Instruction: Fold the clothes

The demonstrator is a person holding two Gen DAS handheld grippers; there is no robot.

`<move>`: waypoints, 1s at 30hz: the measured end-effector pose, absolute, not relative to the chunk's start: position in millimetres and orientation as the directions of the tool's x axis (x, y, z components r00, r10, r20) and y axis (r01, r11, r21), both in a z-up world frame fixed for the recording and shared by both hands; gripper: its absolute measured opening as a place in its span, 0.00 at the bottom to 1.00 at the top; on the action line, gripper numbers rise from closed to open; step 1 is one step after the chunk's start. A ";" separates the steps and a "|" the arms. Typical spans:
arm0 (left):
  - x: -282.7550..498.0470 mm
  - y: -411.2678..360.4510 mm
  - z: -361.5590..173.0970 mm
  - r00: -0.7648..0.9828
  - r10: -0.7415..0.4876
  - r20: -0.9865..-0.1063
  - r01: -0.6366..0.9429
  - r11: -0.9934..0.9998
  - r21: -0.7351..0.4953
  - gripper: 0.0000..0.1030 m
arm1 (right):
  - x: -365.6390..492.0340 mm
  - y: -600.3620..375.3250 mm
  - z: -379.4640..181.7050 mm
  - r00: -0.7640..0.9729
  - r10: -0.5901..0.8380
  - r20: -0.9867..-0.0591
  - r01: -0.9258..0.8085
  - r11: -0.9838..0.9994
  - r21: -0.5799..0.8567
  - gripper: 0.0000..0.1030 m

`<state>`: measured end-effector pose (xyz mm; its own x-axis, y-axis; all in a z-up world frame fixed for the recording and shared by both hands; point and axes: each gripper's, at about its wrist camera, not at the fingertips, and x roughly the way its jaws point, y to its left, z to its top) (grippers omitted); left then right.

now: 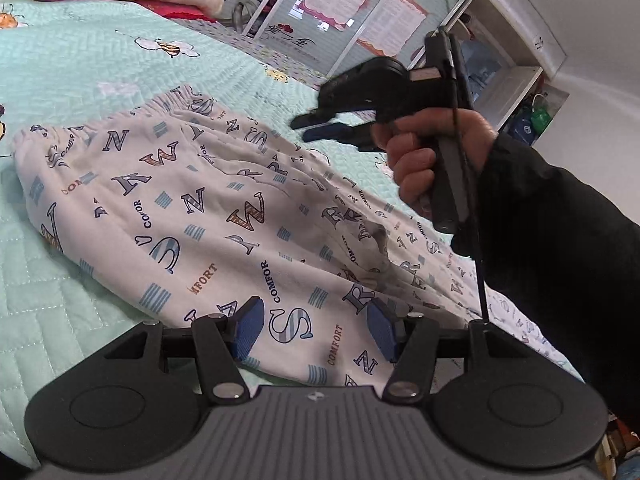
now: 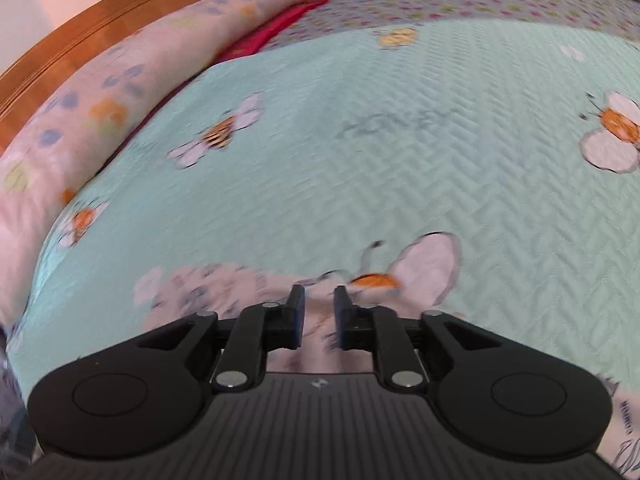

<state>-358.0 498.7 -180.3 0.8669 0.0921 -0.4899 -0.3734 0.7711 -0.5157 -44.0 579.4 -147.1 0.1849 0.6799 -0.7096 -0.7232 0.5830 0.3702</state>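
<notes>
White trousers [image 1: 200, 208] printed with letters lie spread on a mint green quilt [image 1: 80, 72], elastic waistband at the far left. My left gripper [image 1: 316, 328] hovers open low over the near part of the trousers, and its blue pads [image 1: 248, 328] hold nothing. A hand [image 1: 420, 160] in a black sleeve holds my right gripper [image 1: 310, 128] in the air above the trousers' far side. In the right wrist view, the right gripper [image 2: 319, 308] shows a narrow gap and grips nothing. Blurred white cloth [image 2: 224, 288] lies below it on the quilt [image 2: 400, 140].
A rolled floral blanket [image 2: 100, 112] and a red cloth [image 2: 272, 36] lie along the wooden headboard [image 2: 100, 28]. Beyond the bed stand glass panels with posters [image 1: 360, 4] and white shelves [image 1: 508, 80]. Bare quilt stretches past the trousers.
</notes>
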 end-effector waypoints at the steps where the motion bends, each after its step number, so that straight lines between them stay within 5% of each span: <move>1: -358.2 498.7 -180.2 0.867 0.091 -0.490 -0.372 0.772 -0.515 0.58 | -44.6 592.9 -150.6 0.162 0.676 -0.719 -0.722 0.578 0.381 0.17; 5: -359.5 499.3 -180.3 0.867 0.092 -0.490 -0.373 0.771 -0.516 0.58 | -29.6 651.4 -180.4 0.130 0.612 -0.780 -0.715 0.603 0.354 0.12; 10: -360.6 502.0 -180.4 0.870 0.085 -0.485 -0.369 0.765 -0.528 0.58 | -39.8 662.7 -152.2 0.154 0.694 -0.703 -0.699 0.579 0.418 0.18; 15: -360.8 504.0 -181.0 0.872 0.080 -0.484 -0.366 0.762 -0.534 0.58 | -53.6 698.4 -176.1 0.093 0.628 -0.772 -0.723 0.576 0.381 0.22; 21: -362.2 508.1 -181.3 0.875 0.077 -0.479 -0.366 0.753 -0.547 0.58 | -60.9 693.7 -152.1 0.100 0.697 -0.710 -0.718 0.544 0.433 0.24; 25: -365.1 511.3 -179.8 0.880 0.089 -0.467 -0.374 0.735 -0.565 0.58 | -81.4 690.6 -165.6 0.044 0.641 -0.766 -0.767 0.513 0.385 0.23; 30: -389.6 519.1 -166.2 0.897 0.216 -0.385 -0.416 0.706 -0.573 0.58 | -76.0 641.0 -131.3 0.089 0.758 -0.646 -0.710 0.503 0.493 0.26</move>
<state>-389.6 519.1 -166.2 0.8973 0.2159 -0.3851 -0.4160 0.7057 -0.5735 -76.0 641.0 -131.3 0.0890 0.7585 -0.6456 -0.7095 0.5032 0.4934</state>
